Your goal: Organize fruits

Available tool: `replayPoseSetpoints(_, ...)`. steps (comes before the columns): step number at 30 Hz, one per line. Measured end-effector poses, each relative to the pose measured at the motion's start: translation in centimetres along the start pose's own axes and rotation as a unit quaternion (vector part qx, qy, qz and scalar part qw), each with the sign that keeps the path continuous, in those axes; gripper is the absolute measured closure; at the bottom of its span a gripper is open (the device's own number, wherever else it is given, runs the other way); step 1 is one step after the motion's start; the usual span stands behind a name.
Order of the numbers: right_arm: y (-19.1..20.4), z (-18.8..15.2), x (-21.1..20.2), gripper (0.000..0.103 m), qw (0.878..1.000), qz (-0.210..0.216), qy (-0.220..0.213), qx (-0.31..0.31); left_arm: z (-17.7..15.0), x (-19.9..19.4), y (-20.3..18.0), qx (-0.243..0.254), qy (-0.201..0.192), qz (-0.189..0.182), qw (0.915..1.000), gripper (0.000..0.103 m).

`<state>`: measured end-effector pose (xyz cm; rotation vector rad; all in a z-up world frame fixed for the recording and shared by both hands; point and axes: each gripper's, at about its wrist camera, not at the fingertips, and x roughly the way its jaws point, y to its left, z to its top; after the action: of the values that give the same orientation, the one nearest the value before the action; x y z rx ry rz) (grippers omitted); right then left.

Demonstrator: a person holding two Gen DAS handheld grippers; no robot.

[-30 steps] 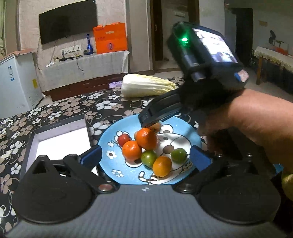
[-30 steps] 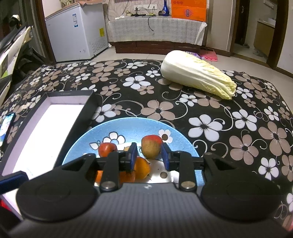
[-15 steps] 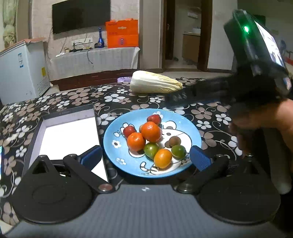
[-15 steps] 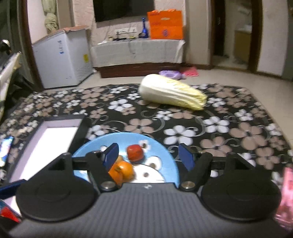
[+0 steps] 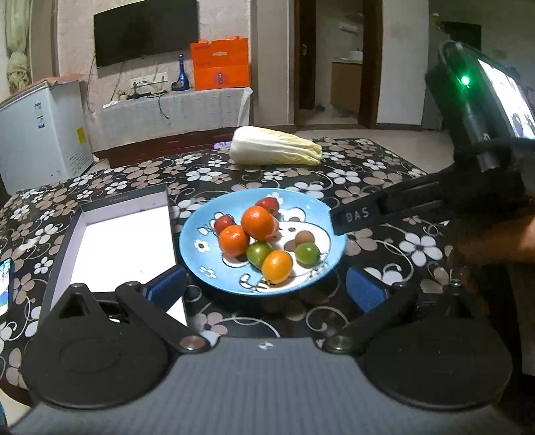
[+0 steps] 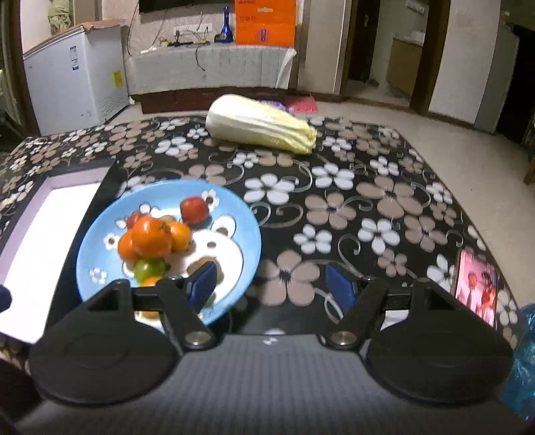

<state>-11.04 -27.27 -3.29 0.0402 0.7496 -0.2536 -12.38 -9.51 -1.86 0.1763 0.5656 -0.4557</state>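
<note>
Fruits, small orange, red and green ones [image 5: 259, 239], sit heaped on the blue flowered plate [image 5: 200, 231] on my table, both tongs, left [image 5: 264, 287] and right [image 6: 271, 284], spread and empty, so sorting looks either done or pending.

You're working in a dim living room with pale textured walls. A dark flat television [image 5: 145, 31] hangs on the far wall, cables trailing down to a low counter [image 5: 174, 110] draped in a white cloth. On it you have an orange box [image 5: 220, 63] and a blue bottle [image 5: 181, 73]. A white chest freezer [image 5: 40, 134] stands at the left. To the right, 2 dark-framed doorways [image 5: 334, 60] open onto another room. The floor [image 6: 401, 113] is pale tile.
</note>
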Motion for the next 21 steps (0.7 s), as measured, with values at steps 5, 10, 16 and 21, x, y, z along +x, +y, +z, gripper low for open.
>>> replayPoseSetpoints(5, 0.1, -0.8, -0.2, 0.029, 1.0, 0.016, 0.008, -0.011, -0.3, 0.1, -1.0, 0.019, 0.001, 0.001, 0.9998, 0.0)
replayPoseSetpoints(10, -0.1, -0.9, 0.0, 0.029, 1.0, 0.018, 0.011, -0.014, -0.2, 0.6, -0.8, 0.011, 0.008, 0.0, 0.9999, 0.0)
replayPoseSetpoints(16, 0.1, -1.0, 0.4, 0.029, 0.999, 0.018, 0.017, -0.024, -0.2, 1.1, -0.6, 0.006, 0.016, -0.001, 0.9998, 0.0)
replayPoseSetpoints(21, 0.2, -1.0, 0.5, 0.029, 0.999, 0.018, 0.018, -0.026, -0.1, 1.3, -0.5, 0.001, 0.021, 0.002, 0.9998, 0.0)
